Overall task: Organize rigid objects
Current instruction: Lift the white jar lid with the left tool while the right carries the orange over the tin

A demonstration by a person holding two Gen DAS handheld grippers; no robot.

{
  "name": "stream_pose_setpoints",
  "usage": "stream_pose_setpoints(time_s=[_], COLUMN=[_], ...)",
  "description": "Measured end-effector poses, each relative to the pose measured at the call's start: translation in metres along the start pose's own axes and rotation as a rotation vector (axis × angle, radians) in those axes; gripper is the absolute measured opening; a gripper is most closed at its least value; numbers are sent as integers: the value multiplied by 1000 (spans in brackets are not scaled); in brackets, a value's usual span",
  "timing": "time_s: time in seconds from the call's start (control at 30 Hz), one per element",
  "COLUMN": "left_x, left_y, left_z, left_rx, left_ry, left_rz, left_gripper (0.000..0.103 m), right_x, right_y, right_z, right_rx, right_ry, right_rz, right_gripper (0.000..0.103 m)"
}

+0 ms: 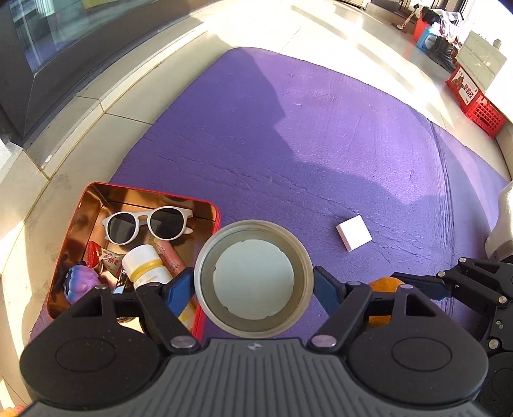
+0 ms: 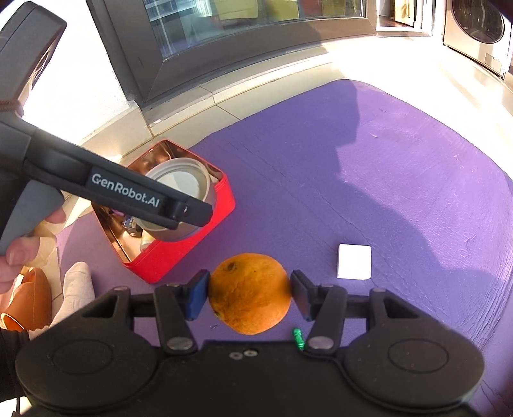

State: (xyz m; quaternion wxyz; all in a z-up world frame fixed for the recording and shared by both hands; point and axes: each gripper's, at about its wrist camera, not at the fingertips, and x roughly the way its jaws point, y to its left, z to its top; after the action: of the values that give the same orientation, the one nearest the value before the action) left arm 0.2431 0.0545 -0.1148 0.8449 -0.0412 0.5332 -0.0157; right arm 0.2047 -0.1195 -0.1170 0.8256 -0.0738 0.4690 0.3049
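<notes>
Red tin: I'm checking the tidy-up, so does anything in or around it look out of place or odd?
Nothing looks spilled or broken. The red tin is crowded, with sunglasses lying over a bottle and snacks. The left tongs hold a round metal tin, the right tongs an orange. A white block lies loose on the mat.

Home: washing machine (image 2: 474, 29), tiled floor (image 1: 320, 29)

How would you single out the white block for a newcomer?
Start at the purple mat, then the red tin at its edge. Right of the orange lies the white block: flat, square, lying on bare mat, ungripped.
</notes>
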Motion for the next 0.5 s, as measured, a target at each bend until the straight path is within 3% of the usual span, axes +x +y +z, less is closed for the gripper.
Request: stream_pose_setpoints(time_s=[0.23, 0.5], left_x=[-25, -32], left_y=[46, 103], left_z=[-4, -9], left_rx=[-30, -131], left_ry=[-10, -4], left_rz=[40, 59], left_gripper=[78, 78], right_x=[8, 26], right_y=[27, 50], right_z=[23, 48], right_rx=[-46, -108], right_ry=[-8, 1], right_rz=[27, 45], right_gripper=[54, 54])
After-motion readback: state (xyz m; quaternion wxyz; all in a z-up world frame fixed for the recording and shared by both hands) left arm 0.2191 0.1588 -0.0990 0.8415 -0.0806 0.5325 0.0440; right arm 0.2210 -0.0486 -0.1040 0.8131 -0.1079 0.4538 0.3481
